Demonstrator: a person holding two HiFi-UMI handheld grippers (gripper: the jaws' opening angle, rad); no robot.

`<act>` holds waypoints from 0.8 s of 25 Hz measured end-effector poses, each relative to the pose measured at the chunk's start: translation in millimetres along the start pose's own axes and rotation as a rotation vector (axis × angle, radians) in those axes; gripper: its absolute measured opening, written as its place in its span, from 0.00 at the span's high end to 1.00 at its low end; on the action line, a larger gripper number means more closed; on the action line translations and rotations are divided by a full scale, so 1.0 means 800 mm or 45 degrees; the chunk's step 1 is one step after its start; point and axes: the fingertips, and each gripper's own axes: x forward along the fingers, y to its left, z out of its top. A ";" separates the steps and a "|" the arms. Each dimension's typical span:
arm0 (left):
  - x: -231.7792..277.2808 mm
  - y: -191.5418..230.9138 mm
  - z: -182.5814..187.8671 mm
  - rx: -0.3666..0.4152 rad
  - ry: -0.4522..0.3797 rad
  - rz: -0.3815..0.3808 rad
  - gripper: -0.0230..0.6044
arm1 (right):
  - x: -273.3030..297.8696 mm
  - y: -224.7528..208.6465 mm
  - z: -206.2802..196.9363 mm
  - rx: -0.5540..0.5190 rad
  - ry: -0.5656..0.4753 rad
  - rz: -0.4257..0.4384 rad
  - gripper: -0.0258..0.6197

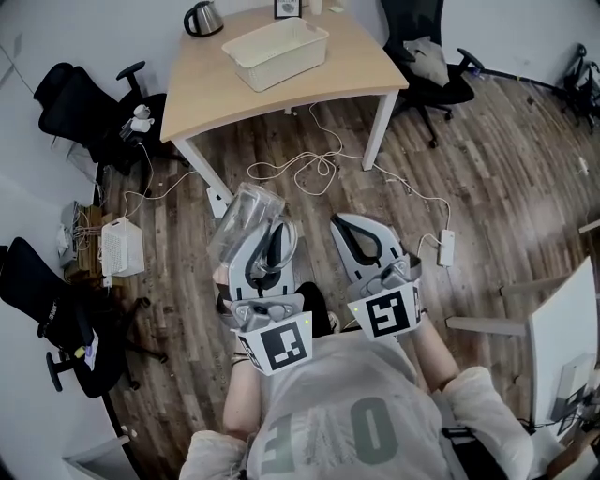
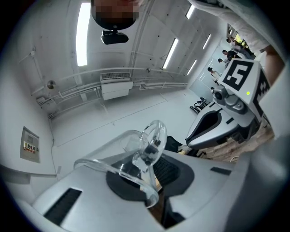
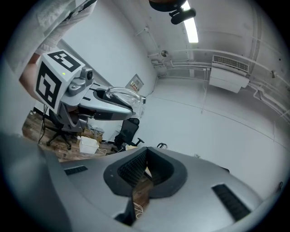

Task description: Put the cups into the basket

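Observation:
A clear plastic cup is pinched by its wall in my left gripper, which is shut on it and held up above the floor. In the left gripper view the cup lies tilted across the jaws of the left gripper, its rim toward the camera. My right gripper is beside it, shut with nothing in it; its pads meet. The white basket stands empty on the wooden table, far ahead of both grippers.
A black kettle stands at the table's back left corner. Office chairs flank the table, another on its right. White cables and a power strip lie on the wood floor. A white box sits left.

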 end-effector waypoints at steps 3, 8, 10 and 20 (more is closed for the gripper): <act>0.015 0.003 -0.002 -0.005 -0.013 0.017 0.90 | 0.007 -0.009 -0.006 -0.003 -0.010 0.020 0.96; 0.055 0.011 -0.034 -0.013 0.006 0.027 0.90 | 0.049 -0.035 -0.026 0.001 0.001 -0.004 0.96; 0.073 0.020 -0.054 -0.012 0.043 0.008 0.90 | 0.072 -0.038 -0.030 0.035 0.009 0.017 0.96; 0.197 0.093 -0.120 -0.023 0.024 0.008 0.90 | 0.238 -0.089 -0.030 0.037 -0.004 0.062 0.96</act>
